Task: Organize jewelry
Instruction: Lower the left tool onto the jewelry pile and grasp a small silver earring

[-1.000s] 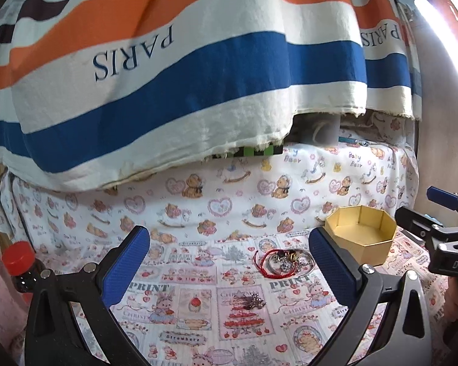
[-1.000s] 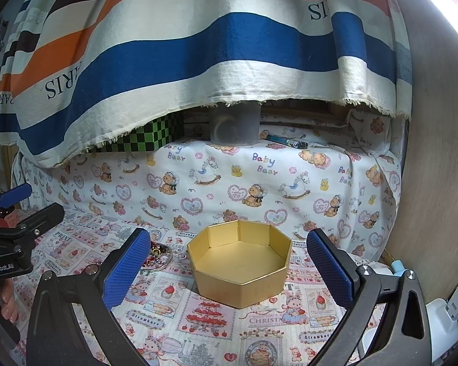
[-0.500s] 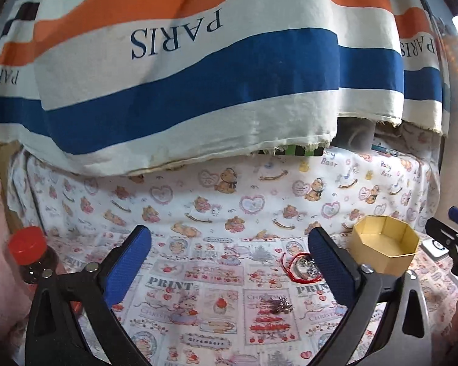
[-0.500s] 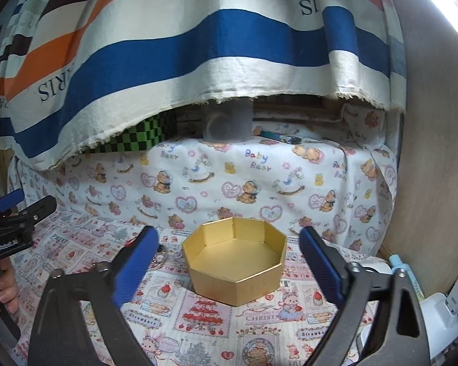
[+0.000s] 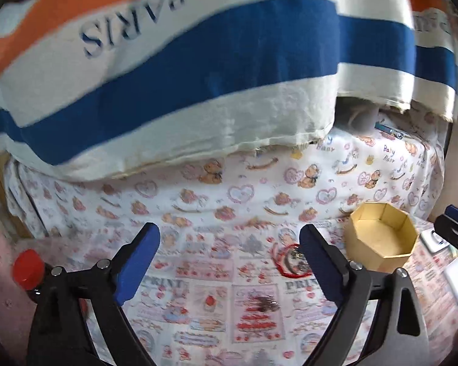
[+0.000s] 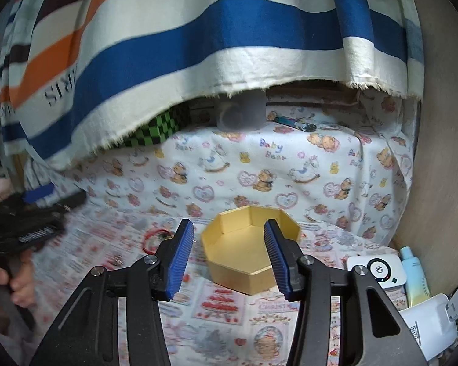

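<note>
Jewelry pile [image 5: 293,259] beside left hand-held gripper [image 5: 229,238]

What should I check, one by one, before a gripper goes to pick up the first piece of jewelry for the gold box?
1. Gold box empty, open side up: ok.
2. Left gripper open, holding nothing: ok.
3. Right gripper open, holding nothing: ok.
4. Red cord bracelet free on the cloth, left of the box: ok.
5. Small dark charm separate from the bracelet pile: ok.
6. Pile pieces tangled with each other: cannot tell, blurred.
</note>
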Action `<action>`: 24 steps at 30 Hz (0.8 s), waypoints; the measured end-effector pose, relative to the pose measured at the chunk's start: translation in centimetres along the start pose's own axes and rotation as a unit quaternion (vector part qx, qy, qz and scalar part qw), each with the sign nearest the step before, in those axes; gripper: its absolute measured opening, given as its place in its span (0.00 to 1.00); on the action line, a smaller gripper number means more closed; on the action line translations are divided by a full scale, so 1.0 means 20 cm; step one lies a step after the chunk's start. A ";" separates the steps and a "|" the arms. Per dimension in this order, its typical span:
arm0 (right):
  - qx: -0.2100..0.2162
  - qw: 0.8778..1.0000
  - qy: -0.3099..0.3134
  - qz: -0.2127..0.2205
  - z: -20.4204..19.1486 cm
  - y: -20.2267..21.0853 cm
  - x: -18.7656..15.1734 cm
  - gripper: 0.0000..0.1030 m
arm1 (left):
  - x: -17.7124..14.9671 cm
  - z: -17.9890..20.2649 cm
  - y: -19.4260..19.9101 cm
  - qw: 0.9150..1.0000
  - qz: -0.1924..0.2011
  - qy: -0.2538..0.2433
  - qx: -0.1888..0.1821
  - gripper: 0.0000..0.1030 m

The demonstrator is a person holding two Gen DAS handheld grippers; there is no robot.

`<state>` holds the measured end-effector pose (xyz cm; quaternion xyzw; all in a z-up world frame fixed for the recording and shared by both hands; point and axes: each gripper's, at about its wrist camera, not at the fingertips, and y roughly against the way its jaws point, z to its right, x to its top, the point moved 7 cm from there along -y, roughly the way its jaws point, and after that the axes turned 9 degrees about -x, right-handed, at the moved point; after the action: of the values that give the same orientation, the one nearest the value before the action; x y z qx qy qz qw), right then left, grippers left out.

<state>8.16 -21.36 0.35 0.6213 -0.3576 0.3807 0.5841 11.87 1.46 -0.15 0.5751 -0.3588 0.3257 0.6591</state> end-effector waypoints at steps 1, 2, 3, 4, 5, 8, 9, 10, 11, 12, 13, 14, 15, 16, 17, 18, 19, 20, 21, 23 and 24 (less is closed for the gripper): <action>0.001 1.000 -0.007 -0.001 0.00 0.01 0.03 0.53 | 0.00 -0.01 -0.03 1.000 -0.012 0.012 -0.004 0.89; -0.003 1.000 -0.016 0.000 0.00 0.02 0.05 0.61 | 0.00 -0.02 -0.06 0.999 -0.026 0.027 -0.005 0.89; -0.011 1.000 -0.024 0.002 -0.01 0.03 0.08 0.67 | -0.01 -0.03 -0.09 0.998 -0.048 0.035 -0.001 0.89; -0.020 0.999 -0.029 0.002 -0.01 0.03 0.11 0.68 | -0.05 -0.03 -0.13 0.996 -0.082 0.030 0.006 0.89; -0.033 0.999 -0.030 -0.003 -0.01 0.03 0.14 0.68 | -0.08 -0.04 -0.16 0.994 -0.107 0.027 0.002 0.89; -0.038 0.998 -0.052 -0.021 0.00 -0.01 0.17 0.68 | -0.18 -0.06 -0.21 0.991 -0.125 0.045 -0.021 0.84; -0.029 0.997 -0.071 -0.027 0.00 -0.03 0.17 0.68 | -0.22 -0.05 -0.24 0.989 -0.137 0.042 -0.037 0.79; -0.024 0.995 -0.085 -0.034 0.01 -0.06 0.17 0.68 | -0.24 -0.04 -0.26 0.987 -0.145 0.043 -0.047 0.77; -0.018 0.995 -0.094 -0.037 0.01 -0.08 0.15 0.68 | -0.27 -0.04 -0.28 0.985 -0.156 0.045 -0.056 0.72; -0.014 0.994 -0.099 -0.039 0.00 -0.11 0.13 0.68 | -0.30 -0.02 -0.29 0.983 -0.167 0.045 -0.068 0.68; -0.014 0.994 -0.096 -0.045 0.00 -0.13 0.10 0.68 | -0.31 0.00 -0.30 0.980 -0.178 0.043 -0.083 0.66; -0.005 0.995 -0.077 -0.064 -0.03 -0.16 0.06 0.68 | -0.33 0.03 -0.31 0.976 -0.188 0.042 -0.099 0.63; 0.009 0.996 -0.055 -0.071 -0.06 -0.17 0.02 0.68 | -0.34 0.05 -0.32 0.973 -0.195 0.044 -0.115 0.59; 0.008 0.997 -0.038 -0.072 -0.08 -0.18 -0.01 0.68 | -0.34 0.07 -0.32 0.972 -0.196 0.047 -0.123 0.56; 0.000 0.997 -0.027 -0.074 -0.09 -0.19 -0.03 0.68 | -0.35 0.08 -0.32 0.971 -0.201 0.046 -0.125 0.49; -0.001 0.997 -0.027 -0.076 -0.09 -0.19 -0.03 0.68 | -0.37 0.09 -0.33 0.970 -0.208 0.040 -0.119 0.40; 0.010 0.996 -0.034 -0.078 -0.10 -0.19 -0.03 0.68 | -0.38 0.10 -0.34 0.969 -0.215 0.034 -0.113 0.36; 0.027 0.995 -0.044 -0.083 -0.10 -0.19 -0.03 0.68 | -0.39 0.11 -0.36 0.969 -0.223 0.025 -0.105 0.30; 0.038 0.994 -0.050 -0.088 -0.10 -0.19 -0.03 0.68 | -0.42 0.12 -0.39 0.968 -0.233 0.010 -0.097 0.26; 0.043 0.994 -0.051 -0.092 -0.11 -0.19 -0.05 0.68 | -0.42 0.15 -0.40 0.971 -0.225 -0.021 -0.080 0.20; 0.040 0.994 -0.048 -0.091 -0.11 -0.19 -0.05 0.68 | -0.43 0.16 -0.40 0.971 -0.227 -0.023 -0.076 0.18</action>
<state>10.89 -18.92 -2.25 0.6914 -0.3115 0.3096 0.5737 13.75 -2.84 -11.32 0.5974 -0.2579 0.1265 0.7487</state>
